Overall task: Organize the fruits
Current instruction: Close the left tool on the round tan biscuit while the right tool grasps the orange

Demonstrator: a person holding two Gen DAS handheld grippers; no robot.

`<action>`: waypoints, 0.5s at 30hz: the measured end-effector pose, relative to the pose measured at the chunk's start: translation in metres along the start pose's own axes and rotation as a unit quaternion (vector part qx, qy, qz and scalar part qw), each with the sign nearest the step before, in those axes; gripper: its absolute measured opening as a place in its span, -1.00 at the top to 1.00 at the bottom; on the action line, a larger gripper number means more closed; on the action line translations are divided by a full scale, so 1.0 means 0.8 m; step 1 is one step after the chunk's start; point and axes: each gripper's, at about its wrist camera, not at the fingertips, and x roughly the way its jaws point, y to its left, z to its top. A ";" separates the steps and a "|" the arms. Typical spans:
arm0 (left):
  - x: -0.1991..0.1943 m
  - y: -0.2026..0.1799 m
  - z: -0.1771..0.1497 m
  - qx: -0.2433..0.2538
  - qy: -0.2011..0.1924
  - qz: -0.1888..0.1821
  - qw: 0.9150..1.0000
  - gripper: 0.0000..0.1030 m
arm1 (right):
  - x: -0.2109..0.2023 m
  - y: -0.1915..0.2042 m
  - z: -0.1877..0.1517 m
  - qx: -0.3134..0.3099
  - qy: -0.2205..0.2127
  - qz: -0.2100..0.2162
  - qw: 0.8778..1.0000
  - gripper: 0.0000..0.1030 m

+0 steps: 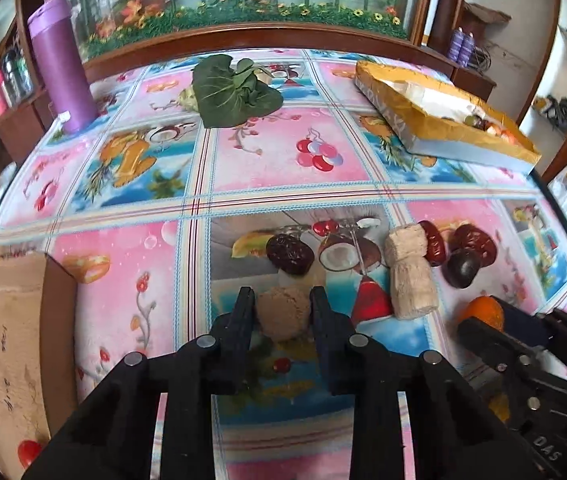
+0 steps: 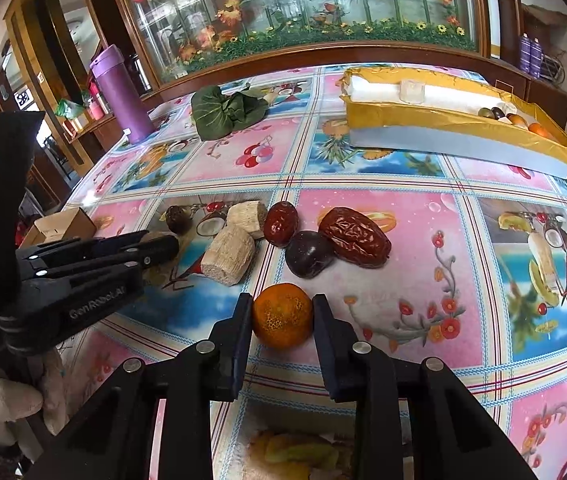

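My left gripper (image 1: 282,300) has its fingers pressed on both sides of a round brown fruit (image 1: 282,313) on the table. My right gripper (image 2: 282,306) has its fingers against both sides of a small orange (image 2: 282,315), which rests on the tablecloth. In the right wrist view, beyond the orange lie a dark purple fruit (image 2: 309,254), two red dates (image 2: 354,237) (image 2: 280,223), two pale cut stalk pieces (image 2: 229,254) and a dark date (image 2: 178,218). The left gripper shows there at the left (image 2: 155,248).
A yellow-lined tray (image 2: 459,136) with several small fruits stands at the back right. A cardboard box (image 1: 15,352) sits at the left. A leafy green vegetable (image 1: 235,92) and a purple bottle (image 1: 61,64) stand at the back, before a wooden cabinet.
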 end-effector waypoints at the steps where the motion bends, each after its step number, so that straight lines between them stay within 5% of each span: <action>1: -0.007 0.001 -0.001 -0.006 -0.002 -0.005 1.000 0.48 | -0.002 0.000 0.000 0.000 -0.003 0.000 1.000 0.38; 10: -0.105 0.041 -0.041 -0.071 -0.054 -0.059 0.994 0.47 | -0.023 0.004 0.001 -0.001 -0.034 0.007 0.999 0.38; 15: -0.155 0.102 -0.079 -0.101 -0.077 -0.022 0.992 0.47 | -0.037 0.014 -0.002 -0.010 -0.044 -0.010 0.999 0.38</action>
